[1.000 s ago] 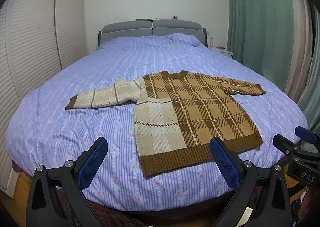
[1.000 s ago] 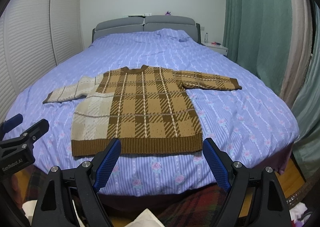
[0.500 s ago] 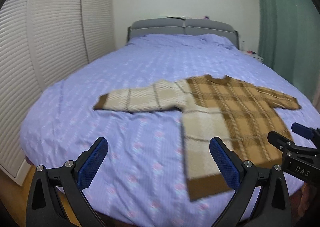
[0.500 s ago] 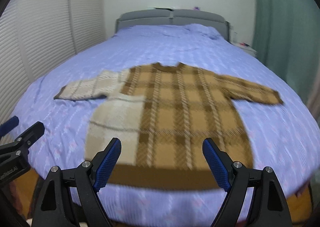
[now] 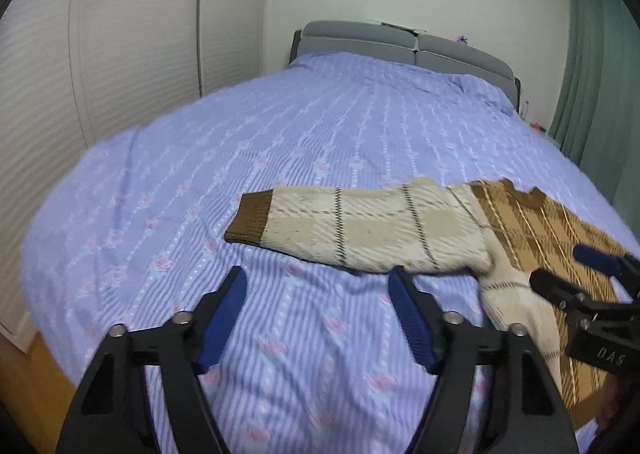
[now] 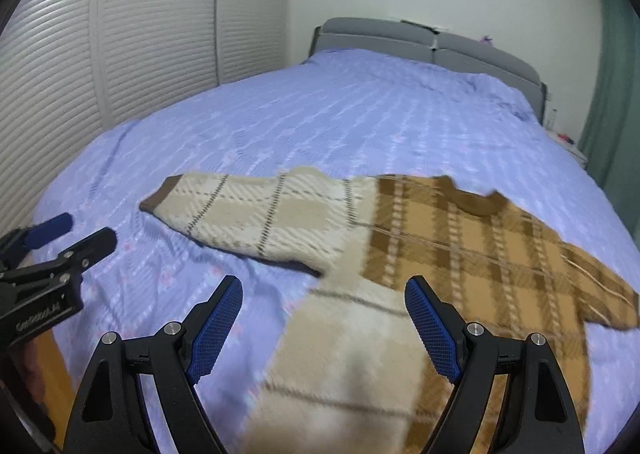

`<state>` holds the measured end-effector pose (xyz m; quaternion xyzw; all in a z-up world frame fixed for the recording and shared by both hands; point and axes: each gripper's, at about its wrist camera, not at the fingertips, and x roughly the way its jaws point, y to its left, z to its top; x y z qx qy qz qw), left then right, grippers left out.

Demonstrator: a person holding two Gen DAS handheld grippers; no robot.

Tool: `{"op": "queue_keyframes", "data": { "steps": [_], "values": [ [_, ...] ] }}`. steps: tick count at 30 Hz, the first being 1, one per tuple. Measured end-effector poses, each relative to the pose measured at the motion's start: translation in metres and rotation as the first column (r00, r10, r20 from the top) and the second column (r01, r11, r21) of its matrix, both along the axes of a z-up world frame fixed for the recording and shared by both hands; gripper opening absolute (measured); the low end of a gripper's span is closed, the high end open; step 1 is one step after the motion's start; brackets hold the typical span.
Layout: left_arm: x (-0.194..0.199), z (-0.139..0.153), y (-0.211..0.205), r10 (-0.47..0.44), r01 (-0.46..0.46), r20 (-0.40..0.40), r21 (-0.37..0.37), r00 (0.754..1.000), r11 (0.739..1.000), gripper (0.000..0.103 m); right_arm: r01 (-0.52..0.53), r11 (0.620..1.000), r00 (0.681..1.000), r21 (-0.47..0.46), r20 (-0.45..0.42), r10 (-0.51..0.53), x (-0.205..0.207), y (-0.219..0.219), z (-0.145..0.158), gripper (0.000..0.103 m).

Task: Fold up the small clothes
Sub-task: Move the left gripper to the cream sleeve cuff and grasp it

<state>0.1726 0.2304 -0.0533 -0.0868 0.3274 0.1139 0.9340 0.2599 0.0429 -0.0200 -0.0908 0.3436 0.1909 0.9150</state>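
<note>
Both claws were held empty: left gripper, jaws just narrowed, aimed at the cream sleeve; right gripper, jaws apart, above the sweater.

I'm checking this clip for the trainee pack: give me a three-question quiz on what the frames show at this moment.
1. True or false: the sweater lies spread flat on the bed, unfolded.
2. What is between the fingers of the left gripper? A) the cream sleeve B) nothing, only bedspread beyond C) the brown hem
3. Which gripper hangs over the sweater's cream body panel?

Key
1. True
2. B
3. The right gripper
</note>
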Motion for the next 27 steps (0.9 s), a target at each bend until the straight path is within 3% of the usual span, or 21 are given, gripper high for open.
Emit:
{"op": "queue_keyframes", "data": {
  "steps": [2, 5, 10, 13, 18, 27],
  "values": [
    [0.013, -0.01, 0.02, 0.007, -0.008, -0.012, -0.071, 1.0, 0.997, 0.05, -0.011, 1.0, 1.0, 0.001, -0.021, 0.011, 0.011, 0.01, -0.006, 0.084],
    [0.033, -0.023, 0.042, 0.014, -0.019, -0.031, -0.143, 0.999, 0.99, 0.04, -0.021, 1.0, 0.999, 0.001, -0.042, 0.021, 0.029, 0.033, -0.017, 0.084],
    [0.057, -0.044, 0.064, 0.034, -0.046, -0.054, -0.228, 0.998, 0.973, 0.036, -0.029, 1.0, 0.997, -0.011, -0.071, 0.028, 0.051, 0.059, -0.032, 0.084],
    [0.068, -0.059, 0.078, 0.051, -0.068, -0.06, -0.333, 0.997, 0.941, 0.036, -0.039, 0.999, 0.996, -0.017, -0.076, 0.038, 0.057, 0.067, -0.036, 0.084],
    [0.079, -0.086, 0.094, 0.075, -0.112, -0.1, -0.445, 0.992, 0.889, 0.036, -0.049, 0.998, 0.996, -0.032, -0.078, 0.047, 0.061, 0.075, -0.042, 0.084],
    [0.092, -0.102, 0.1, 0.095, -0.118, -0.071, -0.492, 0.993, 0.862, 0.037, -0.038, 0.998, 0.997, -0.052, -0.07, 0.034, 0.07, 0.08, -0.049, 0.084]
  ]
}}
